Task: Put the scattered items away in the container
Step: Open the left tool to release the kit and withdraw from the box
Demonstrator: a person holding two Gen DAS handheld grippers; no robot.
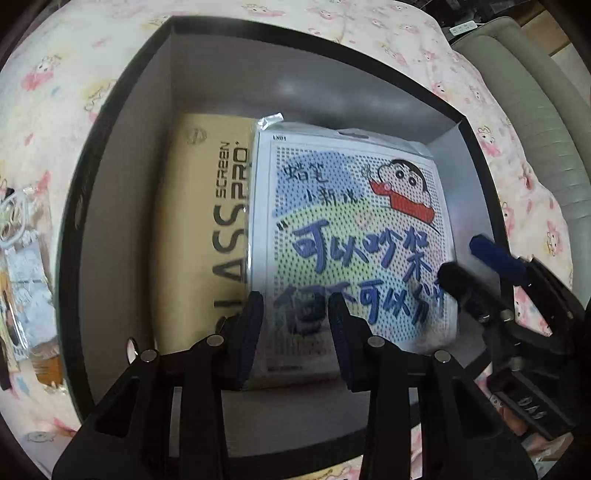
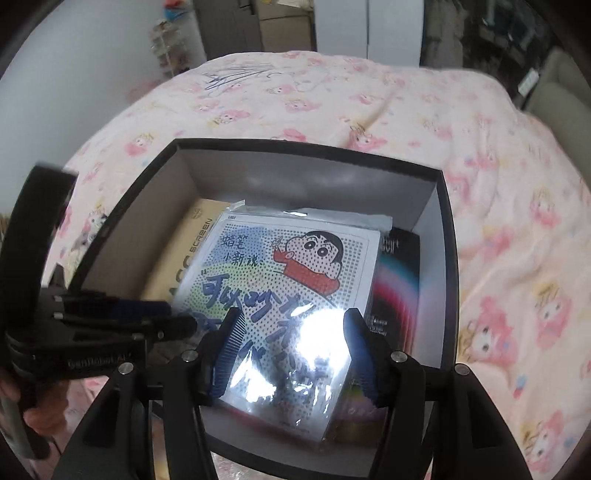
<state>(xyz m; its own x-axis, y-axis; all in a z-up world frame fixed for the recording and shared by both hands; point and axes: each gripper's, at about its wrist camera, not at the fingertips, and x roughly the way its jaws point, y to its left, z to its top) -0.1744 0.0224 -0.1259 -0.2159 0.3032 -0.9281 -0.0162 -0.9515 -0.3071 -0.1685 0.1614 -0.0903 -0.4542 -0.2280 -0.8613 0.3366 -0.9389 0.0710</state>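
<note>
A black box [image 1: 110, 122] with a grey inside sits on the pink bedspread; it also shows in the right wrist view [image 2: 448, 236]. Inside lie a tan "Glass Screen Pro" box [image 1: 201, 229], a cartoon bead-art pack in clear plastic [image 1: 351, 229] on top, and a black rainbow-printed pack [image 2: 397, 280] at the right. My left gripper [image 1: 295, 314] is open above the cartoon pack's near edge, holding nothing. My right gripper [image 2: 291, 332] is open over the same pack [image 2: 288, 280]. The right gripper shows from the side in the left view [image 1: 476, 258].
Small plastic-wrapped items [image 1: 22, 277] lie on the bedspread left of the box. A grey padded chair [image 1: 535, 122] stands at the right. Cabinets [image 2: 295, 26] stand beyond the bed.
</note>
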